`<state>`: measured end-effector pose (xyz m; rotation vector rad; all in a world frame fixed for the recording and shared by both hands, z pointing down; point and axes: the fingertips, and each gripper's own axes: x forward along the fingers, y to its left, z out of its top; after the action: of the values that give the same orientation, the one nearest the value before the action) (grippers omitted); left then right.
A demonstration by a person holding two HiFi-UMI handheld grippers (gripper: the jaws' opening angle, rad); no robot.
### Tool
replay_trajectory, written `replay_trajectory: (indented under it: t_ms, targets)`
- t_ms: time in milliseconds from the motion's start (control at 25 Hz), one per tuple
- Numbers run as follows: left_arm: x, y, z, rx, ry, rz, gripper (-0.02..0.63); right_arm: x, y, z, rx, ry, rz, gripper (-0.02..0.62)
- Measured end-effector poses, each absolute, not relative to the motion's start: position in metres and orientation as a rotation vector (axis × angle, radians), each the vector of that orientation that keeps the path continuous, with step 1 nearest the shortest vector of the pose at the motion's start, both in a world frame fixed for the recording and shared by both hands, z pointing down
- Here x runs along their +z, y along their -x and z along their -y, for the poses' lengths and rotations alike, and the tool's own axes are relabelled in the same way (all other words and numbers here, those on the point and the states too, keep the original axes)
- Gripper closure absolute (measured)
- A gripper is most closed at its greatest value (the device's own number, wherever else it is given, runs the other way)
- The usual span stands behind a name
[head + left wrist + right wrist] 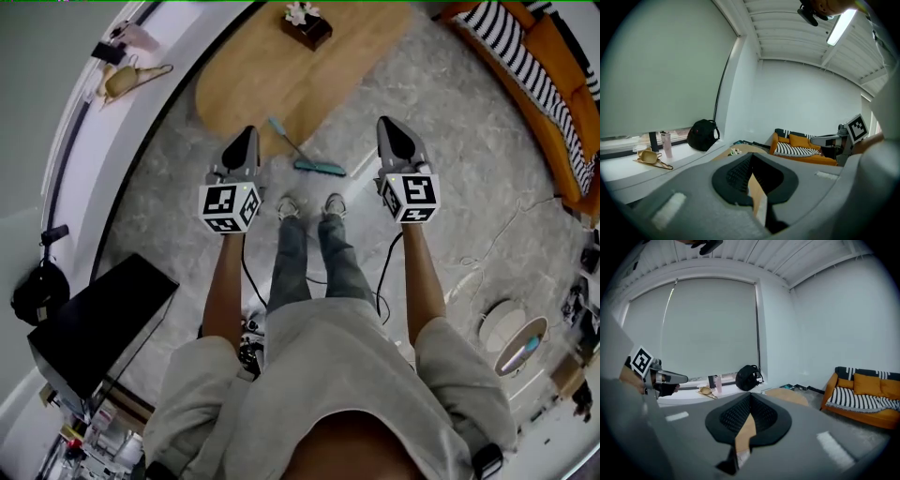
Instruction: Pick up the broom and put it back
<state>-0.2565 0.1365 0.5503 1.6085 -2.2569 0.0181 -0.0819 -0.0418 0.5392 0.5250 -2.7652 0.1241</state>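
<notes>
Item 1. Left gripper (246,139): held out over the floor, jaws closed tip to tip with nothing between them, as the left gripper view (751,158) shows.

Item 2. Right gripper (389,127): held level with the left and well apart from it. Its jaws are also pressed together and empty in the right gripper view (750,398).

Item 3. Broom (302,156): teal, lying flat on the grey marbled floor (441,141) just ahead of the person's shoes (289,207). In the head view it lies between the two grippers, and neither touches it. The brush head is nearer the shoes, and the handle slants away to the rim of the table.

Item 4. Oval wooden table (262,70): stands directly beyond the broom, with a dark tissue box (307,28) on its far part.

Item 5. Orange sofa (553,103) with a striped cushion (516,52): at the far right, well apart from the broom.

Item 6. White window ledge (94,122): at the left, carrying a wooden hanger (131,80) and a pink bottle (138,36). A black backpack (703,135) sits further along it.

Item 7. Black cables (384,281): trail across the floor beside the person's legs.
</notes>
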Motion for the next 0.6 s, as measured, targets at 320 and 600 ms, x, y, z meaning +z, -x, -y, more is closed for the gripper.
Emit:
replay_trajectory:
  t_ms: [320,600]
  targets:
    - [0.644,0.243,-0.152,0.02,-1.599,2.162,0.604,0.619,0.072,0.02,0.177,-0.529,2.693,0.594]
    - [0.717,0.237,-0.15,0.006,-1.61,2.126,0.604,0.676,0.061,0.007,0.179,-0.494,2.653,0.594]
